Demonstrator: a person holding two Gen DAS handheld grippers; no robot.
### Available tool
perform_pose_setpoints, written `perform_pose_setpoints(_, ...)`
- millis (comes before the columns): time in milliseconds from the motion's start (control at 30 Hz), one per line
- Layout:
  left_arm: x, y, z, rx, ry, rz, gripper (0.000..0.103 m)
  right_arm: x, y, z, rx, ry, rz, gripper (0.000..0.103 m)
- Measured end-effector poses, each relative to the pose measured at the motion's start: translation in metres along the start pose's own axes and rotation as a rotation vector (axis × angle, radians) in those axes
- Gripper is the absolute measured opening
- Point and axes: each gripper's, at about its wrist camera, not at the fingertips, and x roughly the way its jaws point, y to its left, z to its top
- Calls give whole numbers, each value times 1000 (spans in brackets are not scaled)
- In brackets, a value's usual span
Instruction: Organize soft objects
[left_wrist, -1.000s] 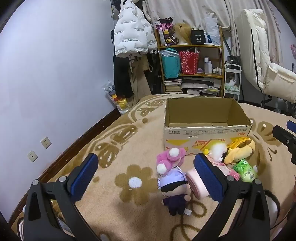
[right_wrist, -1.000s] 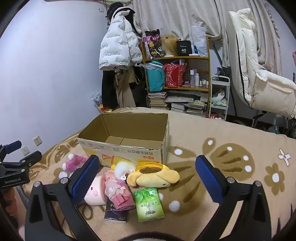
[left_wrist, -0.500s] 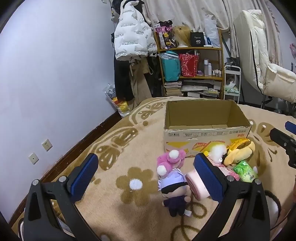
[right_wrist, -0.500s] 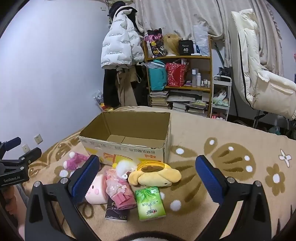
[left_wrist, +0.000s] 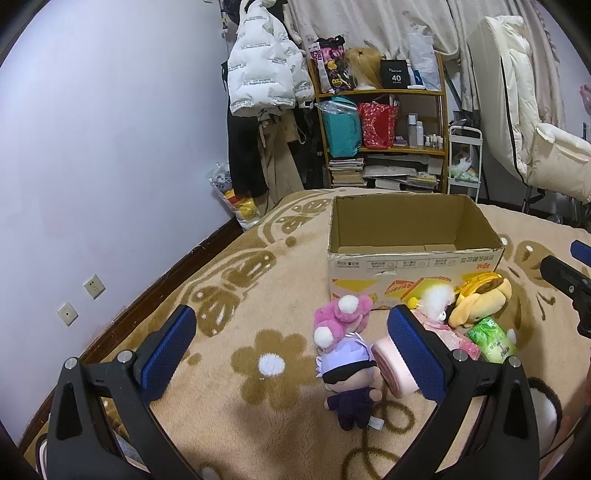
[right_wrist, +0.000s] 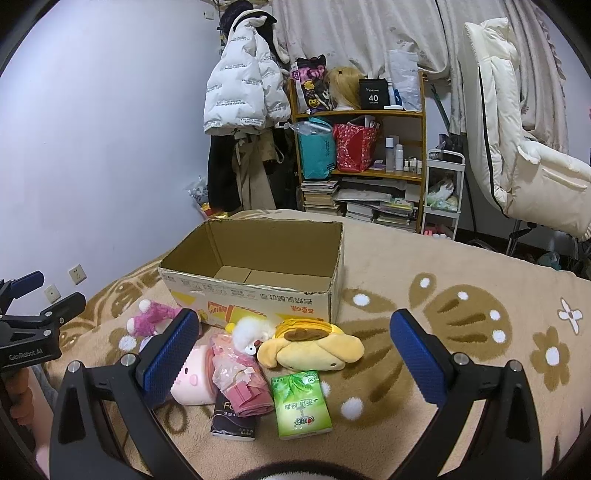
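Note:
An open, empty cardboard box (left_wrist: 413, 254) (right_wrist: 258, 280) stands on a flowered blanket. In front of it lie a pink plush (left_wrist: 341, 314) (right_wrist: 151, 317), a purple-haired doll (left_wrist: 349, 380), a pink round plush (left_wrist: 391, 373) (right_wrist: 194, 380), a pink wrapped bundle (right_wrist: 236, 376), a white fluffy toy (right_wrist: 251, 330), a yellow dog plush (left_wrist: 480, 302) (right_wrist: 314, 349), a green tissue pack (left_wrist: 491, 341) (right_wrist: 299, 404) and a dark packet (right_wrist: 232, 421). My left gripper (left_wrist: 291, 354) is open above the blanket, left of the doll. My right gripper (right_wrist: 295, 354) is open above the pile.
A bookshelf (left_wrist: 384, 122) with bags, books and bottles stands behind the bed. A white puffer jacket (left_wrist: 258, 70) hangs by the wall. A white recliner (right_wrist: 517, 155) is at the right. A small white cart (right_wrist: 443, 192) stands beside the shelf.
Both grippers have risen and drifted slightly; the scene sits a little lower in both views. Both stay open and empty. No object has moved.

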Motion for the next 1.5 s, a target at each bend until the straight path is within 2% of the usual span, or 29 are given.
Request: perform_pose_setpoints(1500, 1, 0, -1, 0, 1, -1, 103, 4, 1, -5, -14, 10, 4, 103)
